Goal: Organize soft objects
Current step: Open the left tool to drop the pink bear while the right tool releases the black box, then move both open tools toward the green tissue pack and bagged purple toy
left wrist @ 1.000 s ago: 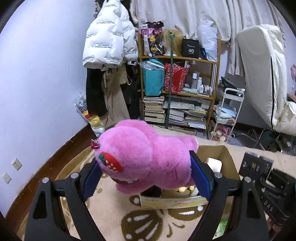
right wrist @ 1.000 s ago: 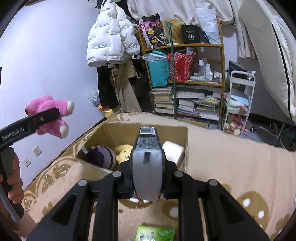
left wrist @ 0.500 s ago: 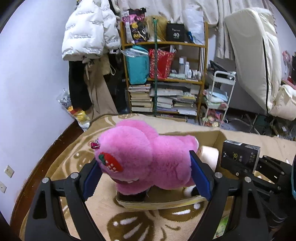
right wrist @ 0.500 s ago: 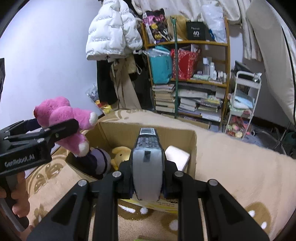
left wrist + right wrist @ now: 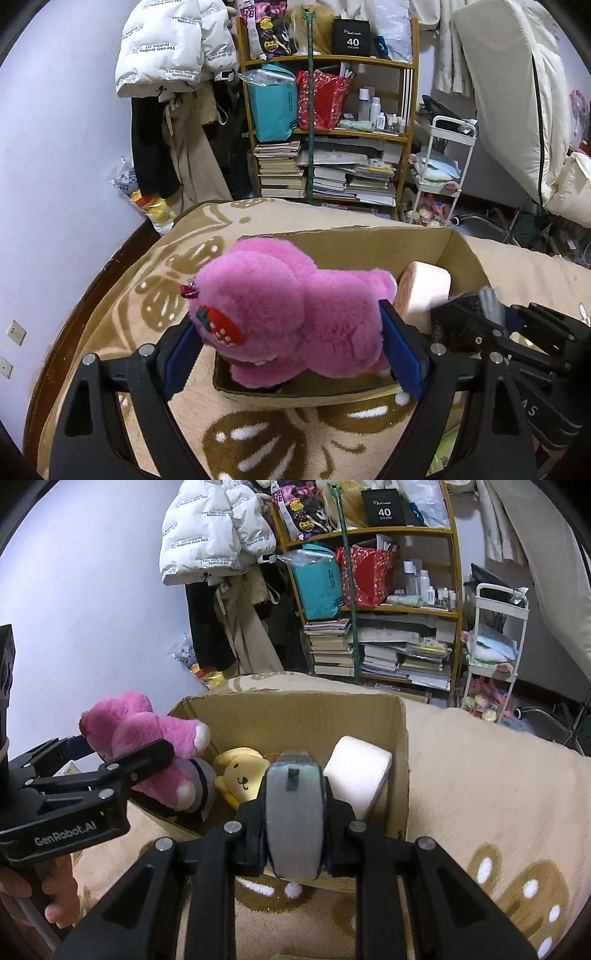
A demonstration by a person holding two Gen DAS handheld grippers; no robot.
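Left wrist view: the left hand-held gripper (image 5: 291,349) clasped a fluffy pink plush bear (image 5: 288,314) between its blue pads, one pad against each side. A strawberry patch (image 5: 218,326) showed on the bear's fur. The bear hung over the near left corner of an open cardboard box (image 5: 461,247) standing on a beige patterned blanket (image 5: 166,269). A pale pink roll-shaped cushion (image 5: 424,291) lay inside the box at the right. The right hand-held gripper (image 5: 491,314) entered from the right, blurred.

Right wrist view: the right hand-held gripper (image 5: 293,812) grasped a grey, rounded soft object (image 5: 293,812), its jaws having just eased slightly apart, over the box's near edge. Inside lay a yellow plush dog (image 5: 242,771), a dark purple-and-white plush (image 5: 201,779) and the pale cushion (image 5: 358,771). At left, the other gripper held the pink bear (image 5: 147,734) over the box's left wall (image 5: 192,716). A cluttered bookshelf (image 5: 384,605) stood behind.
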